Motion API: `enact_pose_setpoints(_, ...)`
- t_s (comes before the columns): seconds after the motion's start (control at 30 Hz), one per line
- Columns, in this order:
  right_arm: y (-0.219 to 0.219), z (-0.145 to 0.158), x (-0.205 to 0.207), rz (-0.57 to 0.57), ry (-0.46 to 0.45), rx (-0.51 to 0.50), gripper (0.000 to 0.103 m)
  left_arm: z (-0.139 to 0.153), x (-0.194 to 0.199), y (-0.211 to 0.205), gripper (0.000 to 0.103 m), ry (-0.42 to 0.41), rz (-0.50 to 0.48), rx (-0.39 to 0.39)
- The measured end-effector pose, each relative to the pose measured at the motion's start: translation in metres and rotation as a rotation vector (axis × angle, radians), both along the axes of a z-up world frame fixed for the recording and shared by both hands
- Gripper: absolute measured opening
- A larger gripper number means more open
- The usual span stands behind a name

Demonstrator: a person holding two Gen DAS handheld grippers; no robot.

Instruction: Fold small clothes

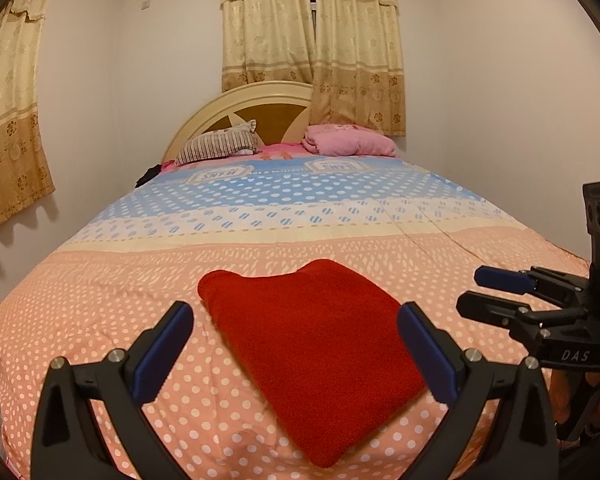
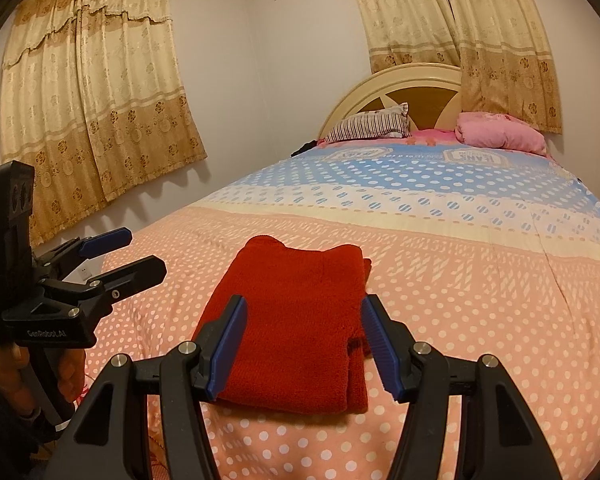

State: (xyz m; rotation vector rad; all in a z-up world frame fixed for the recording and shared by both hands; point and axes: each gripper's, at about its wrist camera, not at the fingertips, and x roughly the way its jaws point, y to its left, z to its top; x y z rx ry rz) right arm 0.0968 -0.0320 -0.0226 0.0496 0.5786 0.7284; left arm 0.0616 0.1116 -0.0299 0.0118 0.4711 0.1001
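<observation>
A red knit garment [image 1: 312, 332] lies folded into a flat rectangle on the peach dotted end of the bedspread [image 1: 100, 300]. My left gripper [image 1: 296, 314] hovers over its near edge, open wide, with nothing between its blue pads [image 1: 160, 356]. At the right of the left wrist view, my right gripper [image 1: 471, 290] hangs beside the garment. In the right wrist view the folded garment [image 2: 296, 320] shows behind my right gripper [image 2: 304, 300], whose jaws stand apart and press on nothing. My left gripper [image 2: 143, 252] sits at the left there, held by a hand [image 2: 4, 364].
The bed runs back to a cream headboard [image 1: 236, 96] with a striped pillow [image 1: 220, 142] and a pink pillow [image 1: 348, 140]. Patterned curtains [image 2: 100, 92] hang on the left wall and behind the headboard. A dark item [image 1: 148, 174] lies at the bed's far left edge.
</observation>
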Motion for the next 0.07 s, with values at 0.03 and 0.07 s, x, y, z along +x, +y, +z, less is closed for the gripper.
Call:
enact_pose_setpoints(0.03, 0.0005, -0.0008, 0.0001, -0.002, 0.003, -0.002, 0.060, -0.0008, 0.0010, -0.0002, 0.103, 0.005, -0.007, 0.003)
enact_pose_setpoints(0.07, 0.0003, -0.0020, 0.0004, -0.002, 0.004, -0.002, 0.060, -0.0018, 0.0019, -0.0012, 0.103, 0.010, -0.017, 0.004)
